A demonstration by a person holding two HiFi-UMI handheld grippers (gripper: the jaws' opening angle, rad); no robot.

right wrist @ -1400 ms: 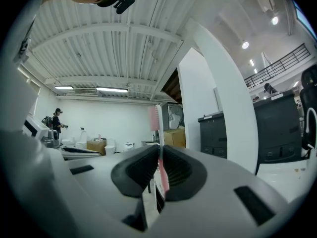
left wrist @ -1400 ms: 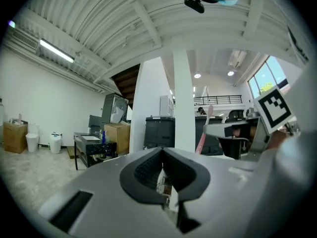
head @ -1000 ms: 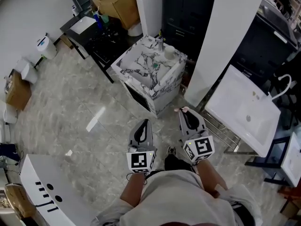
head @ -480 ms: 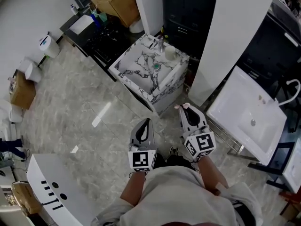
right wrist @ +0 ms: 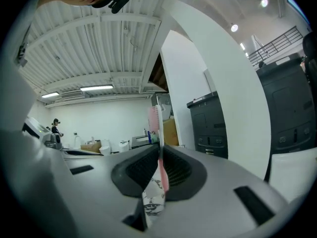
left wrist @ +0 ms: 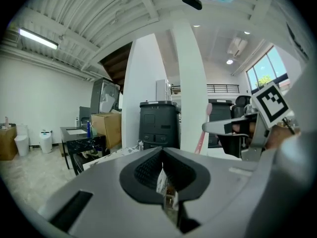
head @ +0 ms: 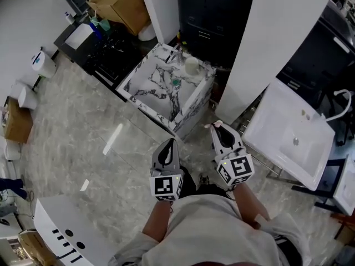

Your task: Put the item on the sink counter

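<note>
Right tongs [right wrist: 159, 175] are pinching a pink toothbrush [right wrist: 158, 133], with the bristle end poking up past the tips, just right of centre low in the head view. Left tongs [left wrist: 166, 182] are pressed together with nothing in them. The marble sink tabletop [head: 158, 90] sits in the upper middle of the frame, well apart from the toothbrush.

The sink counter [head: 155, 93] stands at 12 o'clock from the left gripper [head: 168, 146] and right gripper [head: 218, 131], with a cup [head: 191, 65] on its far corner. A second basin [head: 288, 143] lies at 2 o'clock. A table [head: 91, 40] stands at 11 o'clock, with a cardboard box [head: 119, 4] behind it.
</note>
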